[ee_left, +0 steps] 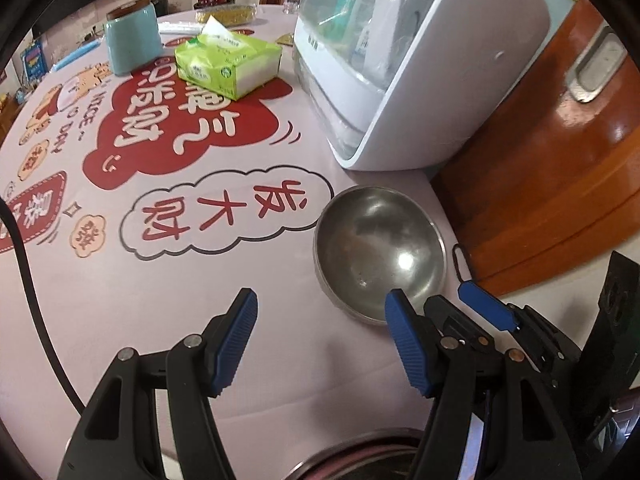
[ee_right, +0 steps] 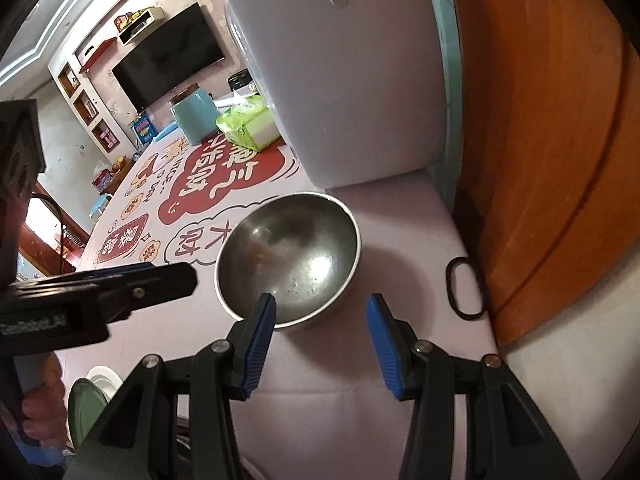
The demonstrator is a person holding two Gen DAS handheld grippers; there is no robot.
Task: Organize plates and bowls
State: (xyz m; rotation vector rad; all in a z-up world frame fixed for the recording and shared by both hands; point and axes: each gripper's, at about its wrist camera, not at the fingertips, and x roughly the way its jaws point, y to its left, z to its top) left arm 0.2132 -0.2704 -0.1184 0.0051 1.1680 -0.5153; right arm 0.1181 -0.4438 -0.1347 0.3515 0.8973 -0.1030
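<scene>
room: TV (ee_right: 168, 66) on far wall, shelving beside it
table: pink printed cloth (ee_left: 168, 184); teal canister (ee_left: 134, 38), green tissue pack (ee_left: 228, 64), white dish cabinet (ee_left: 404, 60) at rear
left gripper (ee_left: 322, 344): jaws apart, nothing between
steel bowl (ee_left: 380, 252): upright, near table's right edge, before cabinet
right gripper (ee_right: 322, 344): jaws part open, empty, near bowl rim
hair tie (ee_right: 464, 288): right of bowl

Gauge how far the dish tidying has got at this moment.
Early stage, apparently. Nothing looks put away. The steel bowl sits loose on the tablecloth before the dish cabinet. Both the left gripper and right gripper are open, holding nothing.
</scene>
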